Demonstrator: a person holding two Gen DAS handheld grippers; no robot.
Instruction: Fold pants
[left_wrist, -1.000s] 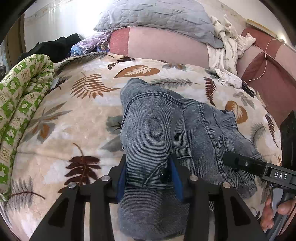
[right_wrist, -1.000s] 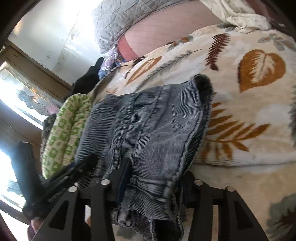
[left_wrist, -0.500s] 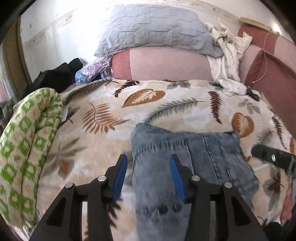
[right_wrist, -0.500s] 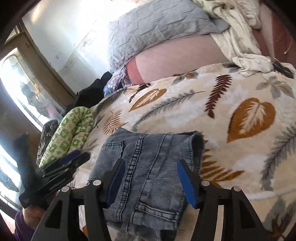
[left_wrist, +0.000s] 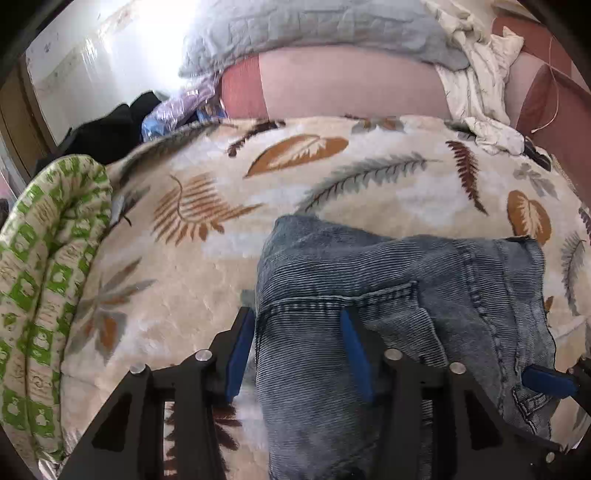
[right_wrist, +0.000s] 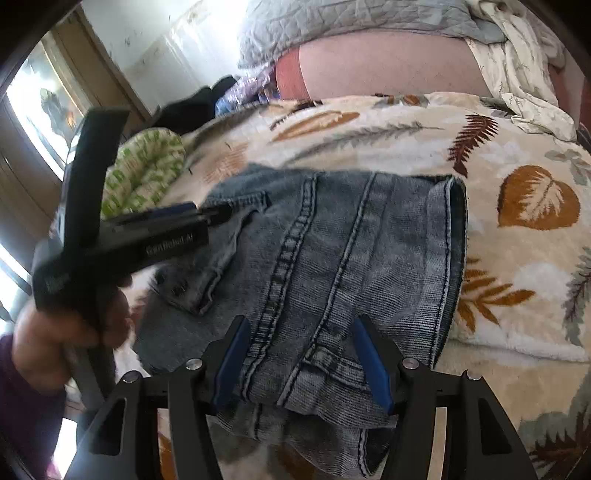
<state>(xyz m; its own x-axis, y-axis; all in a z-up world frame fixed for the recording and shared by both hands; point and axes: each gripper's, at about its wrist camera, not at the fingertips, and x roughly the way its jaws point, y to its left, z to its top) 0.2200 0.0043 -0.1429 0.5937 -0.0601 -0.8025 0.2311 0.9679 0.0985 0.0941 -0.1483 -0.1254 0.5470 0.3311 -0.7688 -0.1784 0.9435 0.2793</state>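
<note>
Left wrist view: looked down along the left gripper (left_wrist: 301, 354), its blue-padded jaws parted about halfway and lately widening a little. Lay between and ahead of those jaws the folded, faded blue-grey denim pants (left_wrist: 388, 295), one edge of the bundle running up between the pads; could not tell whether the pads pressed on the cloth or merely flanked it. Spread beneath the pants a cream fleece blanket printed with brown and grey leaves (left_wrist: 221, 177). Rose to the left of the gripper a rolled green-and-white patterned quilt (left_wrist: 44, 266). Sat far ahead, beyond the blanket, a grey quilted pillow (left_wrist: 314, 26) atop a pink cushion (left_wrist: 351, 88), with crumpled white cloth (left_wrist: 476, 81) to the right of them. Poked in at the lower right edge, just beside the pants, a blue pad of the right gripper (left_wrist: 548, 382).

Right wrist view: pointed down at the same pants (right_wrist: 332, 258), the right gripper (right_wrist: 301, 363) standing roughly half open, jaws having just widened. Ran between the blue pads the seamed, waistband end of the denim, close to both pads; hold not clear from the picture. Crossed the frame to the left of the jaws the left gripper (right_wrist: 218, 214), black and blurred, gripped by a hand (right_wrist: 55, 332) in a dark purple sleeve (right_wrist: 22, 398), its tip over the pants' far-left part. Lay to the right and ahead the leaf-printed blanket (right_wrist: 517, 258).
</note>
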